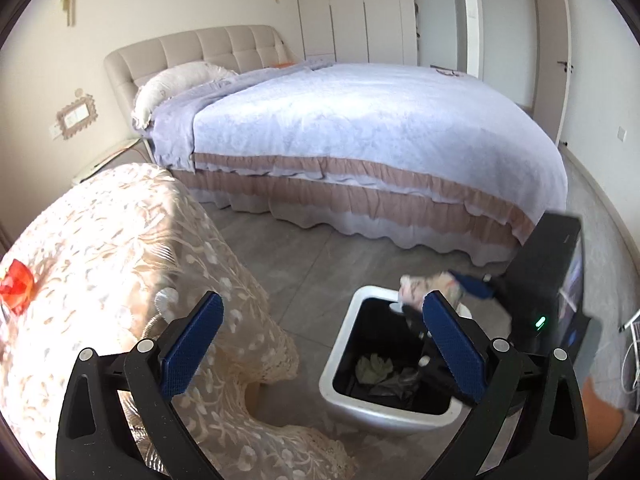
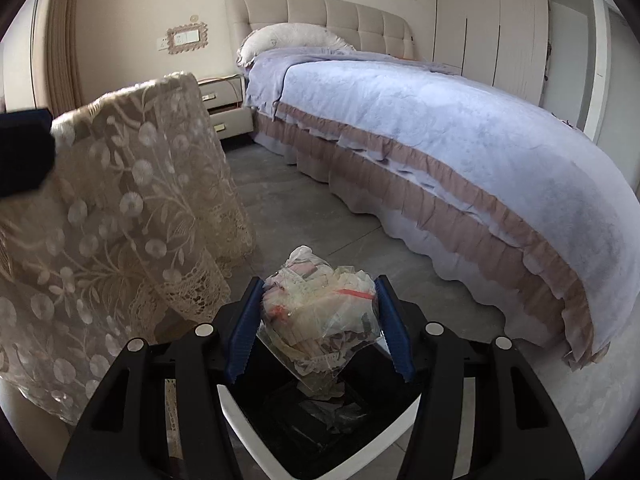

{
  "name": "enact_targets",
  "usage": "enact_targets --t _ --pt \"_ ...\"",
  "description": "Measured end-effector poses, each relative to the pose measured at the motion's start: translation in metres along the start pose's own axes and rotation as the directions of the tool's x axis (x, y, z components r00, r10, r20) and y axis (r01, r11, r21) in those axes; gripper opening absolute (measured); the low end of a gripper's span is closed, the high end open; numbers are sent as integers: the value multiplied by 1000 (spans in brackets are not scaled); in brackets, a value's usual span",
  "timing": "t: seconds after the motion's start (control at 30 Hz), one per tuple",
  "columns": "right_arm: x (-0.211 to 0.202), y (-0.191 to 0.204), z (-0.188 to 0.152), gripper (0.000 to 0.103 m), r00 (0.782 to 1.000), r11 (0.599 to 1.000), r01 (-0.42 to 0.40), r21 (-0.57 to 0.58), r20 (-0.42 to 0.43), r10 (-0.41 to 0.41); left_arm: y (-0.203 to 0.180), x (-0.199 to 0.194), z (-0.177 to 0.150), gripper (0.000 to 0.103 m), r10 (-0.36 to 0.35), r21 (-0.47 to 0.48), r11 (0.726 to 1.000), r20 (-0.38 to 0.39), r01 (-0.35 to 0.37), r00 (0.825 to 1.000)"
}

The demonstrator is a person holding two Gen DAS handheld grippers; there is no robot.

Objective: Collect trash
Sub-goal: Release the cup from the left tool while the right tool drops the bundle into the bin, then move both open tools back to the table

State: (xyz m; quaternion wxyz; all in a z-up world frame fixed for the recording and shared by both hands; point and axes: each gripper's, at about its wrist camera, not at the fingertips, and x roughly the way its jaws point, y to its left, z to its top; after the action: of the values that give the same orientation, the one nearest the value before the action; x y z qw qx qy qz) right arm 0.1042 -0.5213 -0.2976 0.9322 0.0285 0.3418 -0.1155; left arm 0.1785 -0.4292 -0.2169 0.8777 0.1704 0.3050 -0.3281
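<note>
The right gripper [image 2: 316, 328] holds a crumpled plastic bag of scraps [image 2: 320, 316] between its jaws, just above the white trash bin [image 2: 236, 408]. Release it only once centred over the opening. The left gripper [image 1: 320, 352] hangs wide and empty beside the lace-covered surface [image 1: 120, 248].

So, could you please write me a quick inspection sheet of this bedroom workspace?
Surface: grey tiled floor.
Job's things: white square bin with black liner, trash inside; crumpled clear plastic bag of scraps above its opening.
Clutter: red object on lace-covered table.
Grippers: left gripper jaws wide, empty; right gripper clamps the bag.
Cables: white cables at the right edge.
Surroundings: bed with lilac cover, nightstand, wardrobes.
</note>
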Motion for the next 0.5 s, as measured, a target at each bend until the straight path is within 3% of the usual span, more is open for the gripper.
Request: enact_targets --t 0.13,0.17,0.2,0.5 --pt "9 2 -7 62 1000 1000 -11 3 -12 11 3 -1 1 98 -10 -6 1000 2 10 1000" --pt "9 2 -7 86 1000 1000 -15 2 -9 15 3 -1 1 98 -9 -3 1000 1 9 1000" --pt "9 3 -7 98 1000 1000 -5 -7 -4 5 3 -1 1 98 -10 -2 1000 1 10 1000" --pt "-28 9 28 99 991 997 59 -42 126 -53 14 -36 14 98 1 -33 999 91 2 996"
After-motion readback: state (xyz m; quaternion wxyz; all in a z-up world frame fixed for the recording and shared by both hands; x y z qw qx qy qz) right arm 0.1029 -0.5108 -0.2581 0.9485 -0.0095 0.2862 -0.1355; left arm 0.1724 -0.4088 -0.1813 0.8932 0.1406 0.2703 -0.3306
